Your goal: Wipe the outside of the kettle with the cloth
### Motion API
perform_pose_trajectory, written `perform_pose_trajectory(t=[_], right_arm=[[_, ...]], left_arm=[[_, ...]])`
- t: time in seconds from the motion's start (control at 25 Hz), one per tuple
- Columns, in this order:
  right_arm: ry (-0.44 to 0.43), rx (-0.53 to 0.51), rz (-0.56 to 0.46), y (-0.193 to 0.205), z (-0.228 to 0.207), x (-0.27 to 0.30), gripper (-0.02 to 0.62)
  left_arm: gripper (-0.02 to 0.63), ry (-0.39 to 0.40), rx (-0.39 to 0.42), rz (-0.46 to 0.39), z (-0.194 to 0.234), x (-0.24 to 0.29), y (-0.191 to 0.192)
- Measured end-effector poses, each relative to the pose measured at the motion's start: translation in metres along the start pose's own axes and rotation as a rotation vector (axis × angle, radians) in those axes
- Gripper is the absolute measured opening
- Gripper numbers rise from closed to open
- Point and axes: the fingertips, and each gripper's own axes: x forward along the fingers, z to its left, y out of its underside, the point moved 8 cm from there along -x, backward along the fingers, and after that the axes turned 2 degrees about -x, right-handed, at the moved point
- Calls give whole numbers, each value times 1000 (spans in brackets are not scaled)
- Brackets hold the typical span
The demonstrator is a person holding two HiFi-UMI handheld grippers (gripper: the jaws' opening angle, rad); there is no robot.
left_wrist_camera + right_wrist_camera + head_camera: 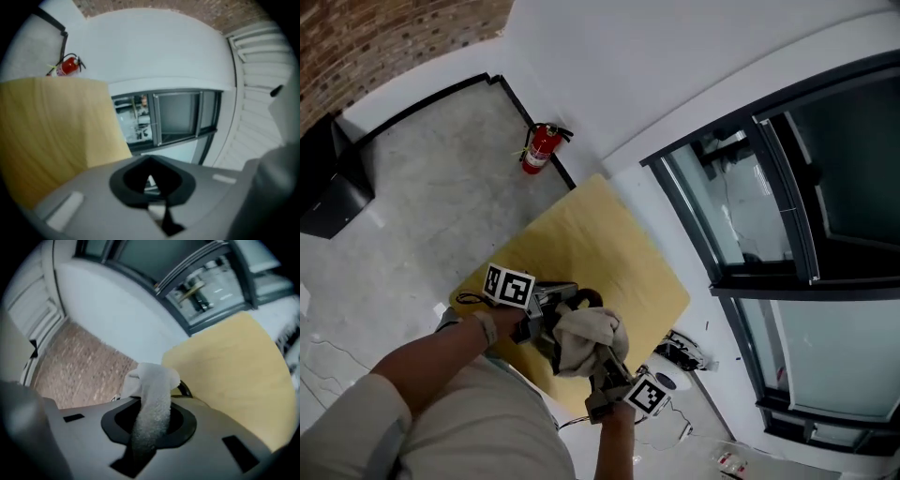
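Observation:
A beige cloth [589,339] lies bunched over the dark kettle [584,299], of which only the curved black handle and a bit of dark body show, at the near edge of the yellow wooden table [600,244]. My right gripper [605,364] comes in from below and is shut on the cloth [151,399]; the kettle handle [186,390] peeks out behind it. My left gripper [549,315] sits right against the kettle's left side. In the left gripper view the left gripper [152,183] is shut, with nothing visible between its jaws.
A red fire extinguisher [541,148] stands on the floor against the wall beyond the table's far corner. Large dark-framed windows [787,187] run along the right. A black box [328,183] sits far left. White gear and cables [680,352] lie on the floor by the table's right corner.

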Motion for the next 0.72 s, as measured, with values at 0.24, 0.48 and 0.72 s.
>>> perform_pose_trajectory(t=[0.24, 0.48, 0.72], right_arm=[[30, 118, -339, 50, -17, -83, 77], [84, -537, -267, -24, 28, -113, 77], [-188, -475, 163, 3, 8, -14, 77]], left_arm=[[-14, 150, 148, 218, -65, 19, 12], [-14, 76, 1285, 712, -183, 5, 97], [38, 45, 1686, 954, -144, 6, 175]])
